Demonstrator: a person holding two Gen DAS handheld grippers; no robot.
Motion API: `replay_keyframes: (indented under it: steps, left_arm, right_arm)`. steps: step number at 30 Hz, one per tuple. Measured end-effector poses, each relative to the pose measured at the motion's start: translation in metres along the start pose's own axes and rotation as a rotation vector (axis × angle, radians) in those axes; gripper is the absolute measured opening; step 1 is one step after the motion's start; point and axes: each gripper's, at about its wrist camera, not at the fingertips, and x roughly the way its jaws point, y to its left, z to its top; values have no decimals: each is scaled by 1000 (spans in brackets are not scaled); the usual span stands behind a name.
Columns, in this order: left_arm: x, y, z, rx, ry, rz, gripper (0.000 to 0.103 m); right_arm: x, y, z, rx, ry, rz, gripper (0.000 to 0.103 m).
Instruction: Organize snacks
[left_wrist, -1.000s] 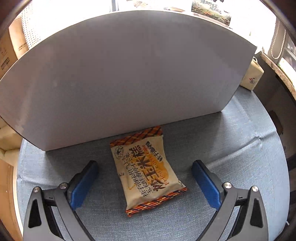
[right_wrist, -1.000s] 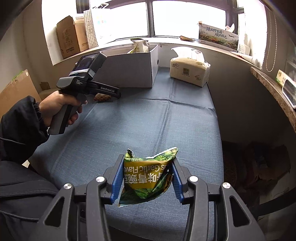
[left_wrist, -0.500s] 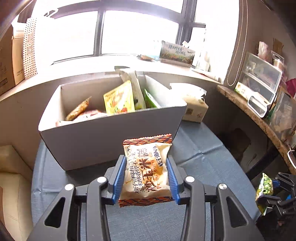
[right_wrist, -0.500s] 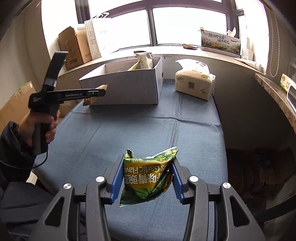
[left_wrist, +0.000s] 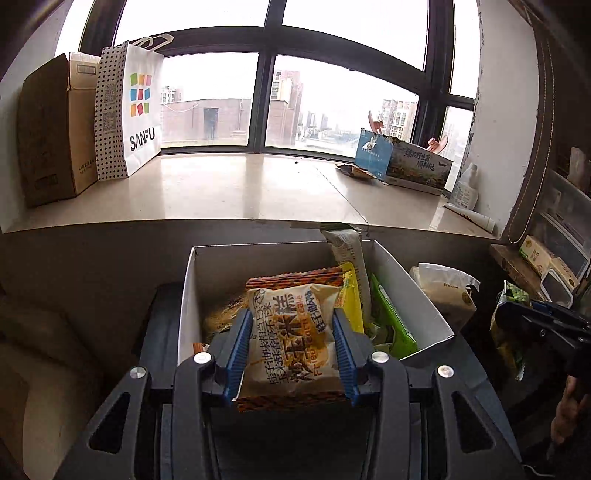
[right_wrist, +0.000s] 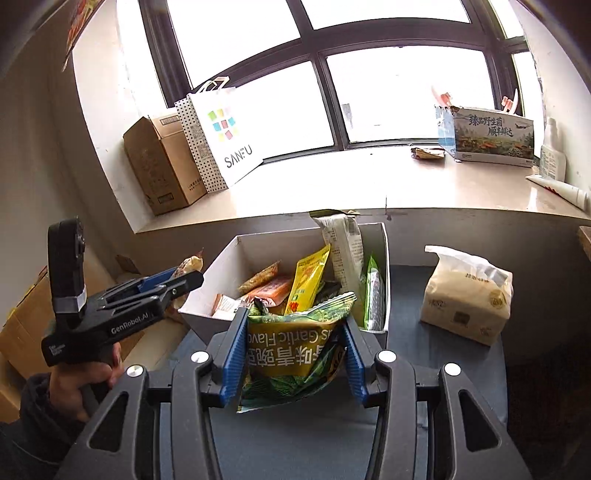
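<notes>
Two snack packets hang over the near edge of a white storage box (right_wrist: 384, 254) as both claws close in on it. The left claw (left_wrist: 291, 347) is clamped on an orange-trimmed corn cake packet (left_wrist: 291, 332), its blue pads pressed to the packet's two sides, and holds it just above the near wall of the box. The right claw (right_wrist: 293, 354) is closed the same way on a green garlic-flavor snack bag (right_wrist: 295, 350), crumpled between the pads, in front of the box's near right corner.

Inside the box, packets stand upright and crowd the right half: a yellow pouch (right_wrist: 308, 277), a tall pale bag (right_wrist: 343, 247) rising above the rim, and a green packet (right_wrist: 373, 295) against the right wall. Flatter orange packets (right_wrist: 269, 288) lie low at the left, where open room shows between them and the left wall.

The box sits on a surface covered in blue-grey fabric (right_wrist: 406, 295), its far wall close under the ledge. A tissue pack (right_wrist: 465, 295) stands to the right of the box, apart from it. In the right wrist view the left claw comes in from the left of the box, gripped by a bare hand (right_wrist: 85, 380).

Behind, a pale window ledge (left_wrist: 240, 192) carries a cardboard carton (left_wrist: 48, 136), a white SANFU shopping bag (left_wrist: 140, 110) and a printed box (left_wrist: 410, 166); tall dark-framed windows fill the wall.
</notes>
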Motion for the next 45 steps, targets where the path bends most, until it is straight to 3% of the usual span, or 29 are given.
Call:
replay_keyframes:
  steps: [3, 9, 10, 11, 12, 13, 18, 23, 25, 28, 33, 37, 39, 43, 45]
  left_arm:
    - [28, 8, 8, -36, 48, 23, 47]
    - [67, 8, 11, 8, 91, 70, 52]
    - [71, 10, 11, 2, 106, 63, 57]
    - [75, 13, 11, -16, 128, 47, 79]
    - [76, 16, 10, -40, 140, 43, 103]
    - [74, 19, 9, -61, 131, 45, 103]
    - [66, 20, 5, -30, 120, 95, 103]
    - [28, 19, 6, -18, 41, 179, 103]
    - [3, 15, 3, -19, -15, 208, 103]
    - [-37, 5, -7, 16, -91, 167, 103]
    - [-93, 0, -20, 22, -191, 155, 103]
    - [-124, -1, -26, 25, -194, 126, 103]
    - [-144, -2, -35, 10, -216, 92, 103]
    - [-168, -17, -48, 36, -174, 172, 103]
    - [-183, -22, -61, 30, -179, 145, 103]
  right_arm:
    - [29, 4, 30, -12, -18, -16, 51]
    - [82, 1, 58, 19, 35, -28, 52]
    - [91, -1, 60, 13, 60, -27, 56]
    - [97, -3, 61, 12, 84, -33, 79]
    - [99, -6, 60, 17, 82, -56, 93]
    - [96, -10, 58, 17, 66, -68, 103]
    - [90, -26, 51, 49, 80, -118, 103]
    - [63, -15, 44, 34, 13, -101, 103]
    - [43, 3, 41, -39, -51, -150, 103]
    - [11, 31, 33, -155, -138, -225, 103]
    - [-46, 61, 10, -235, -278, -208, 103]
    - [-58, 59, 1, -131, -199, -121, 103]
    - [-68, 57, -6, -104, -193, -127, 103]
    - [-93, 59, -23, -68, -168, -137, 103]
    - [-110, 62, -33, -53, -185, -168, 103]
